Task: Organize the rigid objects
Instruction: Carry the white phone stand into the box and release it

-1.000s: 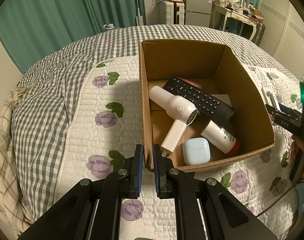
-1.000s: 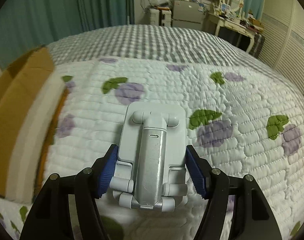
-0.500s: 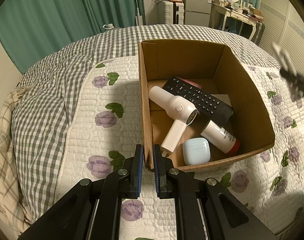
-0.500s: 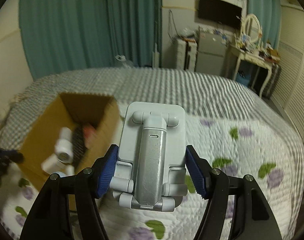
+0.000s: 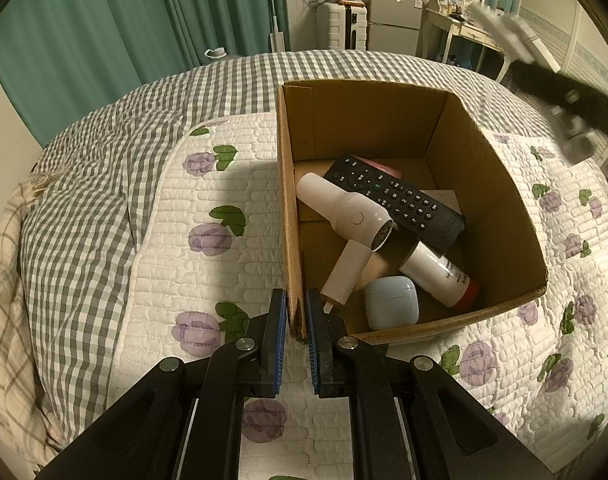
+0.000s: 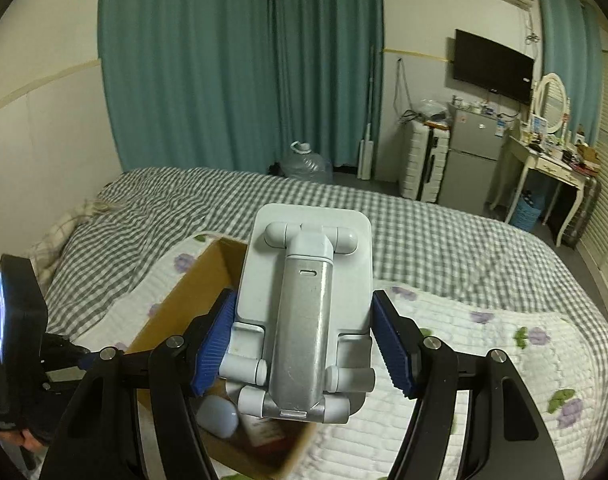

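My left gripper [image 5: 294,336] is shut on the near left wall of the open cardboard box [image 5: 500,188] on the bed. Inside lie a black remote [image 5: 396,200], a white hair dryer [image 5: 344,216], a white bottle with a red cap [image 5: 440,274] and a pale blue earbud case [image 5: 391,302]. My right gripper [image 6: 304,344] is shut on a folded white and silver phone stand [image 6: 304,312], held in the air above the box [image 6: 192,304]. It shows blurred at the top right of the left wrist view [image 5: 516,40].
The bed has a white quilt with purple flowers [image 5: 208,240] over a grey checked sheet [image 5: 84,184]. Teal curtains [image 6: 244,64], a small fridge [image 6: 476,156], a white suitcase [image 6: 422,164] and a dressing table [image 6: 552,160] stand beyond the bed.
My right gripper has lifted the phone stand off the quilt and swung it up and left, over the box. My left gripper has kept its hold on the box wall.
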The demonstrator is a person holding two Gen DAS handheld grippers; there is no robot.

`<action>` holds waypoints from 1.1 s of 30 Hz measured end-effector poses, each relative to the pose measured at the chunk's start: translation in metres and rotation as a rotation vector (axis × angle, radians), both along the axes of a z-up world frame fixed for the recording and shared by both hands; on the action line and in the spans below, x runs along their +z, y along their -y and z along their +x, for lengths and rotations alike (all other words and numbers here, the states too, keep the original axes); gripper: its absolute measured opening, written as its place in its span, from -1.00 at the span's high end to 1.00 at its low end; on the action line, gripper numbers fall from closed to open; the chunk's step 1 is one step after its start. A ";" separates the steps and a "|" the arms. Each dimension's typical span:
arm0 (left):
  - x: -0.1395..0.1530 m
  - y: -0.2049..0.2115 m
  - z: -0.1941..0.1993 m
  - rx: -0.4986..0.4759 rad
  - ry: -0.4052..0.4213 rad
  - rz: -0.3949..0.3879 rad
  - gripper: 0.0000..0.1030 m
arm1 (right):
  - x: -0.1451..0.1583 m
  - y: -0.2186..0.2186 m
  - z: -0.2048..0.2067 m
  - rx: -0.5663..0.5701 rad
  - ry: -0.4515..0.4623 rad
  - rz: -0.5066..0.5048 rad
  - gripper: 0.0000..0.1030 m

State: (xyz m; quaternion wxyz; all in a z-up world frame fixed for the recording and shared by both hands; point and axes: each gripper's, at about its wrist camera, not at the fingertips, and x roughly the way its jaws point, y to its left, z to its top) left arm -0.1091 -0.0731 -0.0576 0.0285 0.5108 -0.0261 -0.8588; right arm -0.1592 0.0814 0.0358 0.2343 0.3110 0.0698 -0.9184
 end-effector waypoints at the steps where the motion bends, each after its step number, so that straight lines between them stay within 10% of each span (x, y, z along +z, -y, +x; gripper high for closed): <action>1: 0.000 0.000 0.000 -0.001 0.000 0.001 0.83 | -0.006 0.008 -0.001 0.008 0.013 0.004 -0.29; 13: 0.000 0.001 0.001 -0.006 -0.003 0.008 0.83 | -0.074 0.041 -0.014 0.032 0.144 0.096 -0.29; 33: -0.001 0.002 0.001 -0.006 -0.007 0.012 0.82 | -0.072 0.022 -0.009 0.001 0.139 0.060 -0.51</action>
